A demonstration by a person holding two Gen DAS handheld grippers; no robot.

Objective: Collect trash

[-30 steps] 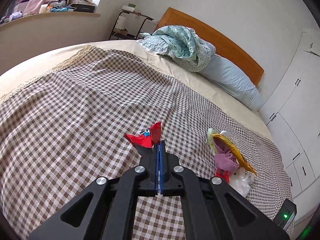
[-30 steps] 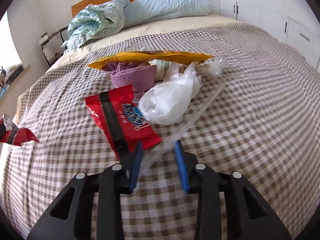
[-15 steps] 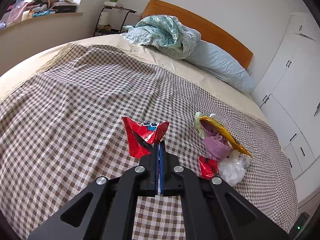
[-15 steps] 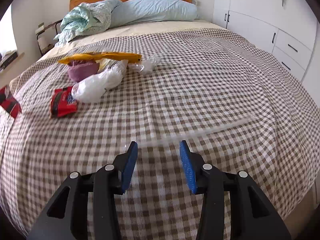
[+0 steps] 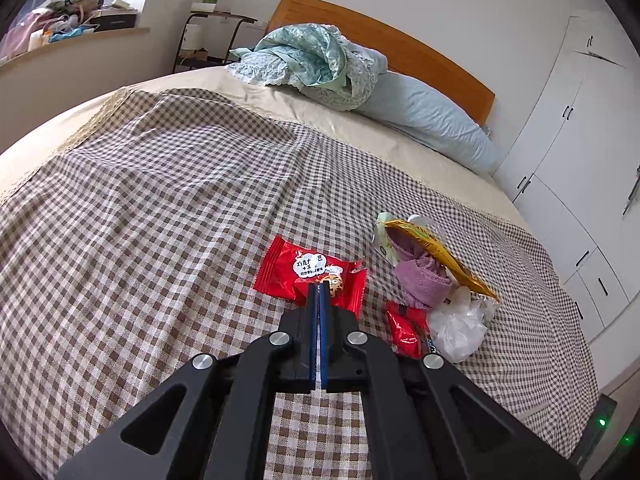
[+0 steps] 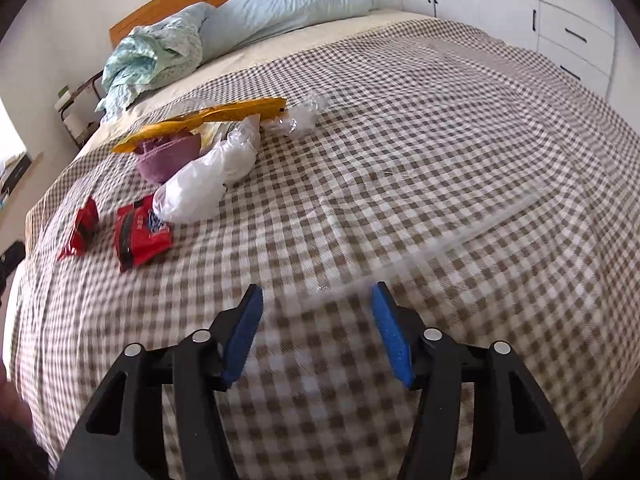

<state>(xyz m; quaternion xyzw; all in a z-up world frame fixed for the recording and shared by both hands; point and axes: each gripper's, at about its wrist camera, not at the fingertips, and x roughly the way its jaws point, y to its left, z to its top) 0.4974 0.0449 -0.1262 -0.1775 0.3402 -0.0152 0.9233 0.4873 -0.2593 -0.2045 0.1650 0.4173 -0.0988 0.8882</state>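
Left wrist view showed the red snack wrapper (image 5: pixel 310 276) pinched at its near edge by my left gripper (image 5: pixel 319 294), fingers pressed together on the foil, its far end apparently resting on the checked bedspread (image 5: pixel 160 200). Just right of it lay the trash pile (image 5: pixel 432 284): a second red packet (image 5: pixel 404 330), a white plastic bag (image 5: pixel 460 330), a purple cloth (image 5: pixel 420 280) under a yellow wrapper (image 5: pixel 444 252). I judged the step was bringing this wrapper to the pile, so I wanted it carried low, set down touching the red packet, and released only once it lay flat, since light foil could flutter off.

From the right wrist view, my right gripper (image 6: pixel 316 320) hung over the bedspread well right of the pile, its fingers apart and just widening, with a blurred clear plastic strip (image 6: pixel 460 236) running from between them away to the right, not gripped. I judged it needed squaring across that strip before closing.
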